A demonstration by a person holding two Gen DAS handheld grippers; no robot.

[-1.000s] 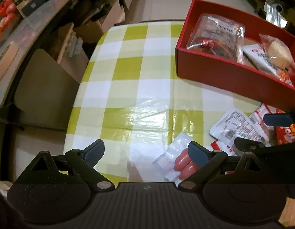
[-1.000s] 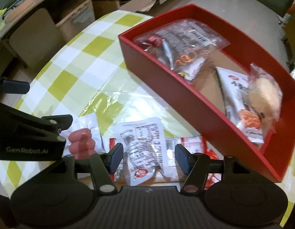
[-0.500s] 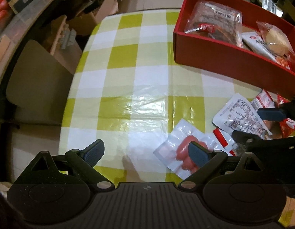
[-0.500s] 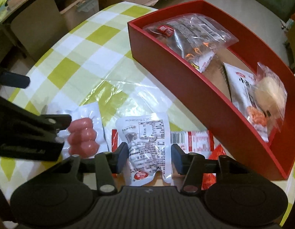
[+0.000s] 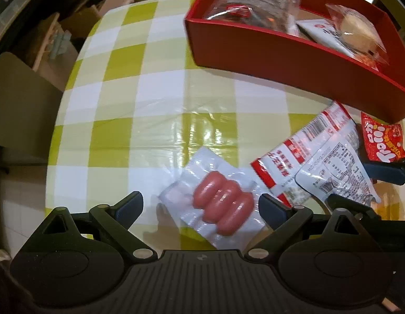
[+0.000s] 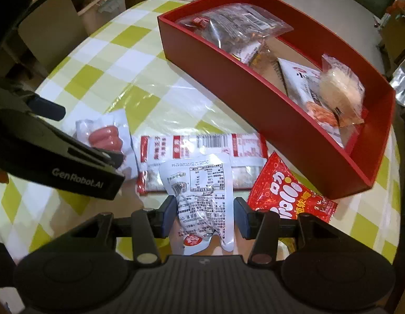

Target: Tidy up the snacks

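The white snack packet (image 6: 202, 196) at six o'clock of the red box (image 6: 254, 99) just got clamped by the right gripper (image 6: 204, 216). Left gripper (image 5: 201, 209) dropped wide open over the sausage pack (image 5: 218, 204). Both look box-bound next.

The left tongs (image 6: 58, 144) carry the lettering "GenRobot.AI" on their black side. The silver-white packet (image 6: 202, 191) bears a printed date, upside down, reading 2025 12 15 / 2026 12 14. The remaining packet print is too small to read.
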